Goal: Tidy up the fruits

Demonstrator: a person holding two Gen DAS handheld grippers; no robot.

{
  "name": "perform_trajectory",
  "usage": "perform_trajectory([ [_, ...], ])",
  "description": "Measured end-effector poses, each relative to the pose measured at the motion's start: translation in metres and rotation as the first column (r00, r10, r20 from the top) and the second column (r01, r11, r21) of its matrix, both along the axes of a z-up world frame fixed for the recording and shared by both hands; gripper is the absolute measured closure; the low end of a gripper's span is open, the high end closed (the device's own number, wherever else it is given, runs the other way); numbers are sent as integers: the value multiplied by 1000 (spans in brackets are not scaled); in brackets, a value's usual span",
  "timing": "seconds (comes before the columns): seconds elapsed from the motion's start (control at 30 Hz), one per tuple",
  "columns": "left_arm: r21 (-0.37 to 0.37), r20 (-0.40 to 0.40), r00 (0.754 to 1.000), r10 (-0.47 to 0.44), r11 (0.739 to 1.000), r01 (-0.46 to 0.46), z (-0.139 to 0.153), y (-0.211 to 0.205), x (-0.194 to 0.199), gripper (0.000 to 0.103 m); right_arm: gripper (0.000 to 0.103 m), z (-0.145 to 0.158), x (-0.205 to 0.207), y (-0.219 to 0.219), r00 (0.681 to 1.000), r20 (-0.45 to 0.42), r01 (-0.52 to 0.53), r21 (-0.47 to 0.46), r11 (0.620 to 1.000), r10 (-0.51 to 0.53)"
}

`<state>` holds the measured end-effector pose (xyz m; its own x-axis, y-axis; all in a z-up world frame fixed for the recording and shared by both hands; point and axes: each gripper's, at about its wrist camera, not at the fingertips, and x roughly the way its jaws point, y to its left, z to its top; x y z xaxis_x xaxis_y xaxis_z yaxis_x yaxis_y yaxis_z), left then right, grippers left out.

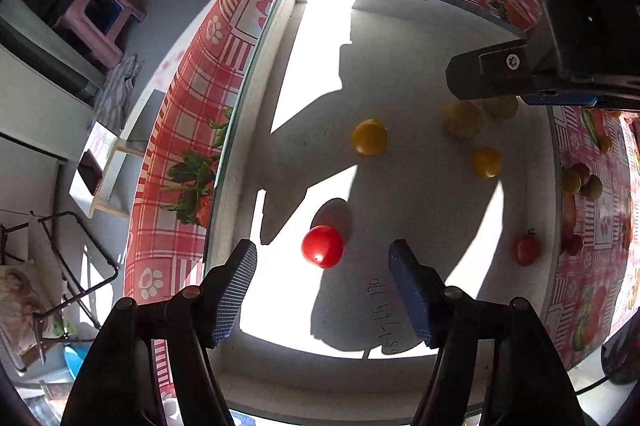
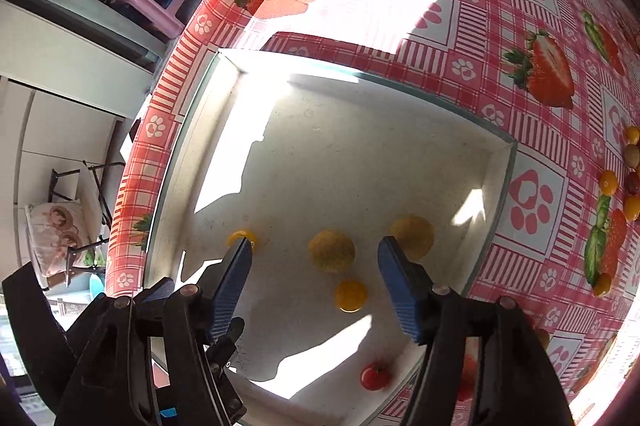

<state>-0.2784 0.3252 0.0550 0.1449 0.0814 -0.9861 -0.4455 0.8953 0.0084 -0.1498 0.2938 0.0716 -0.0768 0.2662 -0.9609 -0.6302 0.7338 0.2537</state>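
Note:
A white tray (image 1: 288, 38) lies on the strawberry-print tablecloth. A red cherry tomato (image 1: 322, 246) rests on the tray floor in sunlight, between the fingers of my left gripper (image 1: 323, 256), which is open with its pads clear of the tomato. Two small yellow tomatoes (image 1: 369, 137) (image 1: 486, 162), two rough yellow fruits (image 1: 462, 118) and a stemmed red tomato (image 1: 527, 250) also lie in the tray. My right gripper (image 2: 314, 244) hangs open over the yellow group; a rough yellow fruit (image 2: 331, 251) and a small yellow tomato (image 2: 351, 295) show between its fingers, untouched.
Several loose small fruits (image 2: 624, 178) lie on the tablecloth (image 2: 520, 6) right of the tray. The table edge runs close along the tray's left side, with the floor and a pink stool (image 1: 100, 18) below. The right gripper's black body (image 1: 520, 74) juts in over the tray's right part.

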Motion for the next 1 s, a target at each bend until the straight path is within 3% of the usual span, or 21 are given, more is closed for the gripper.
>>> perform_trajectory([
  [0.3, 22, 25, 996, -83, 996, 83, 16, -25, 25, 33, 30, 21, 27, -80, 986, 86, 144, -24, 989, -142],
  [0.63, 34, 60, 980, -189, 982, 187, 33, -59, 58, 33, 30, -2, 39, -160, 952, 87, 303, -144, 942, -293],
  [0.9, 41, 63, 968, -245, 969, 243, 40, -82, 71, 33, 30, -25, 37, -165, 948, 67, 318, -156, 935, -311],
  [1.0, 45, 63, 963, -263, 964, 260, 43, -88, 75, 33, 37, -29, 36, -159, 949, 65, 315, -148, 938, -308],
])
